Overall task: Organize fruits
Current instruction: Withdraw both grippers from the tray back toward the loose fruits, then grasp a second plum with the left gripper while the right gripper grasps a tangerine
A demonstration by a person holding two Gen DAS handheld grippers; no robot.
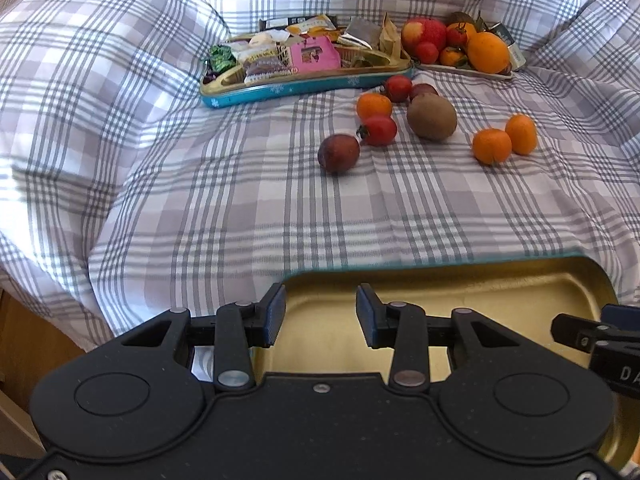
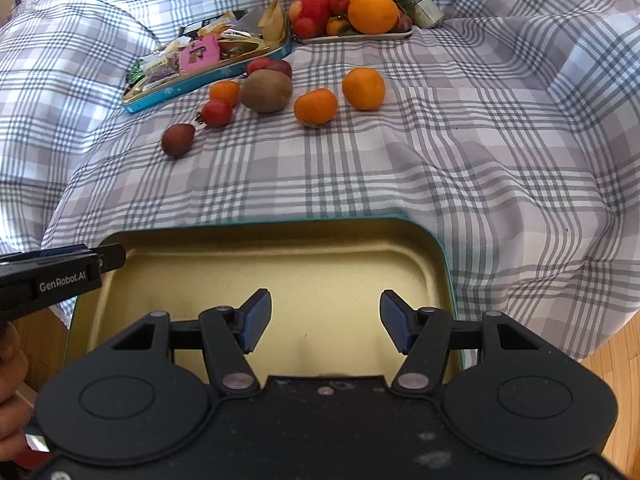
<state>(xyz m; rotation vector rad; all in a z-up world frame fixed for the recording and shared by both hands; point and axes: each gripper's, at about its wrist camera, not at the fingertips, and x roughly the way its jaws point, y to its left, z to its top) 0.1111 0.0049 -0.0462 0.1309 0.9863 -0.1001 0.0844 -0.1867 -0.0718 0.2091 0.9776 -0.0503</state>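
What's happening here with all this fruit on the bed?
A person holds two grippers, both open and holding nothing, above an empty gold tin tray at the near edge of a checked bedspread. The left gripper and right gripper hover over the tray. Further off, loose fruit lies on the cloth: a kiwi, small oranges, tomatoes. Behind, a snack tin and a full fruit plate. Sorting hasn't visibly started.

A home bedroom: plaid bedding point(image 1: 200, 200) over a bed, wooden floor point(image 2: 616, 364).
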